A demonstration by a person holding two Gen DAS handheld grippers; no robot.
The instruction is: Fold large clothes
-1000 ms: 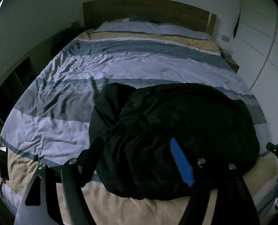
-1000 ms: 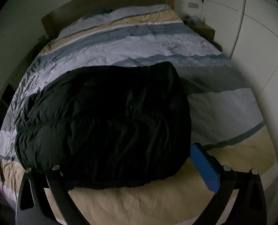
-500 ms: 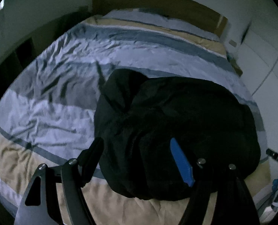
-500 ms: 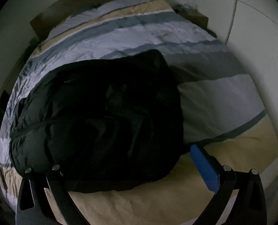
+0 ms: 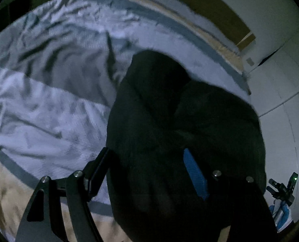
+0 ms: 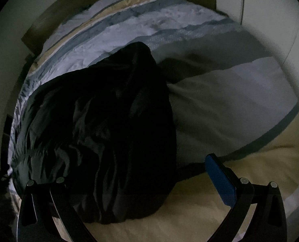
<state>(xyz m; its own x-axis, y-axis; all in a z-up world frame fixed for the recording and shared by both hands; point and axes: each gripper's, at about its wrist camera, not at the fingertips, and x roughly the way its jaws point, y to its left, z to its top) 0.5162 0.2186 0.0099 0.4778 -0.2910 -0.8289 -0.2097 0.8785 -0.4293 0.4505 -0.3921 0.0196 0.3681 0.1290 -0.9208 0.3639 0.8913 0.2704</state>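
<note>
A large black padded garment lies bunched on the striped bed cover. In the left wrist view my left gripper is open, its fingers close above the garment's near left part, with nothing between them. In the right wrist view the same garment fills the left and middle. My right gripper is open wide over the garment's near right edge, its blue-padded finger over the beige stripe. The room is dim and the garment's folds are hard to read.
The bed's wooden headboard is at the far end. White wardrobe doors stand along the right side. A small device with a green light sits off the bed's near right corner.
Both grippers have moved forward and down toward the garment, which now looks larger in both views. Both stay open. The garment has not visibly shifted.
</note>
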